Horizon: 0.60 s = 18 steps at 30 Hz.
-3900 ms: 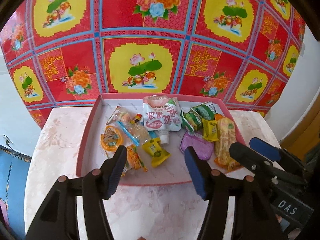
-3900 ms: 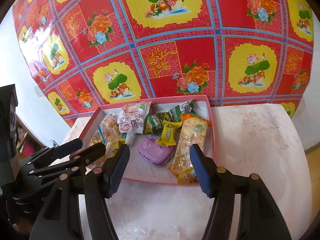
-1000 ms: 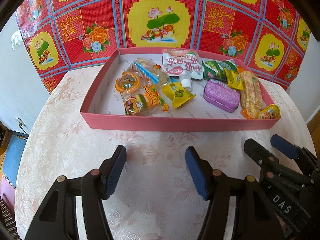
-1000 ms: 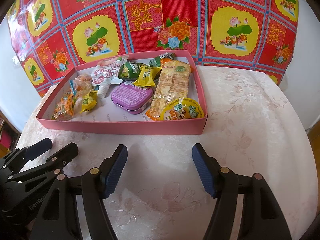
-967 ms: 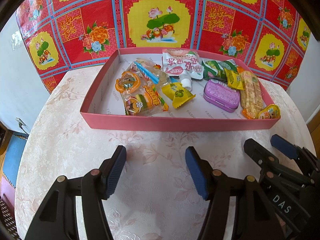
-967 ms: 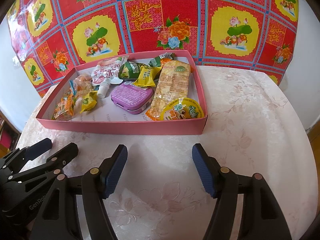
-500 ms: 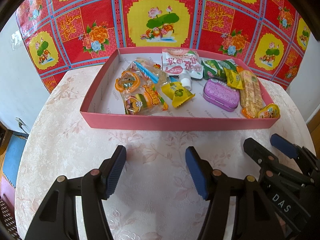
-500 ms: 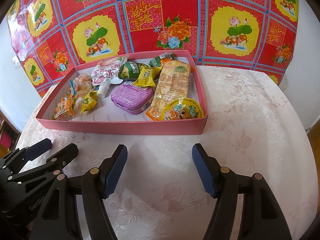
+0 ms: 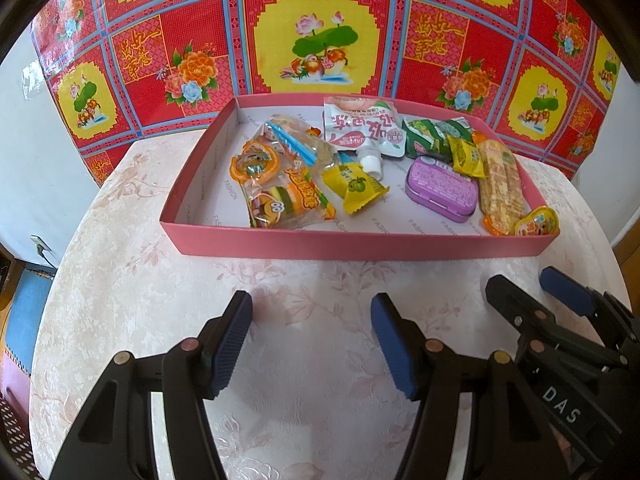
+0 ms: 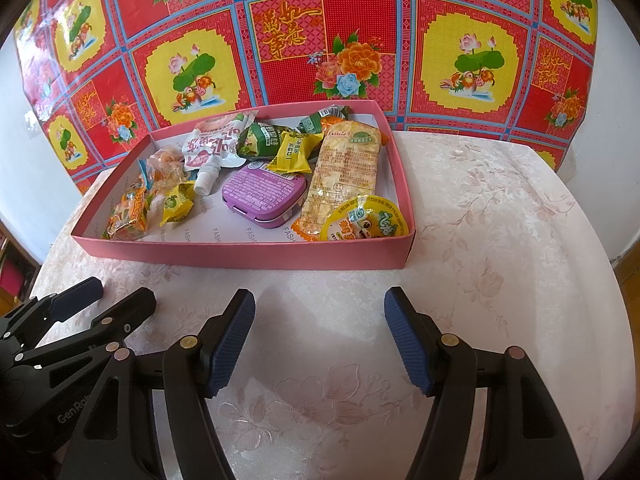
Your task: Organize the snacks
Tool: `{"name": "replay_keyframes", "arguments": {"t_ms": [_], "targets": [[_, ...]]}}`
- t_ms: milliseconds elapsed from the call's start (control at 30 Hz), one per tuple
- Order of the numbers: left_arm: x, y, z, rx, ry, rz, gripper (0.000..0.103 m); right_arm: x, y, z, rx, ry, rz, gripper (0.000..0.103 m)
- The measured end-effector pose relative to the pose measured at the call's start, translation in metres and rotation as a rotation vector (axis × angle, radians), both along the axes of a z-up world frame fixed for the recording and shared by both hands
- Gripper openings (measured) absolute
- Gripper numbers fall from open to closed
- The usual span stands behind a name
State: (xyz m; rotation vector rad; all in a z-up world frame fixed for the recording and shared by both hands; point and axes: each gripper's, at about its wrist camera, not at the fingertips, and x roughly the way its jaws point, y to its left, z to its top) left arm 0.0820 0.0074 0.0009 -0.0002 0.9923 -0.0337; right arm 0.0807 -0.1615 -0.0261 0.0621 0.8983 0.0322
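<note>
A shallow pink box (image 9: 360,245) (image 10: 248,255) on the table holds several snacks: a purple tin (image 9: 442,189) (image 10: 264,194), a long cracker pack (image 9: 500,186) (image 10: 344,172), a white pouch (image 9: 360,128) (image 10: 214,144), a jelly cup (image 10: 366,224), yellow and green wrapped sweets and clear candy bags (image 9: 288,196). My left gripper (image 9: 312,338) hovers open over bare tablecloth in front of the box, with nothing between its fingers. My right gripper (image 10: 320,340) is open too, empty, near the box's right front corner. Each gripper shows at the edge of the other's view.
The round table wears a pale floral cloth (image 10: 500,240), with bare cloth right of the box and in front of it. A red and yellow patterned sheet (image 9: 316,40) covers the wall behind. The table's left edge drops to a blue floor mat (image 9: 24,312).
Over the last second nothing has moved. Since the oldest frames both grippers have drawn back from above the box to the tablecloth in front of it.
</note>
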Motion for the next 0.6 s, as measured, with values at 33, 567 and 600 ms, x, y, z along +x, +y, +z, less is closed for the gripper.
{"name": "replay_keyframes", "arguments": {"t_ms": [33,567,600], "targets": [[0.0004,0.0000,0.0001,0.000,0.001,0.000,0.065,0.0000,0.0000,0.0000,0.000,0.000,0.000,0.069],[-0.0003,0.0000,-0.0001,0.000,0.000,-0.001,0.065,-0.0001,-0.0005,-0.0002,0.003,-0.001,0.001,0.069],[-0.0003,0.0001,-0.0001,0.000,0.000,-0.001,0.065,0.0000,-0.0006,-0.0003,0.001,-0.001,0.001,0.069]]}}
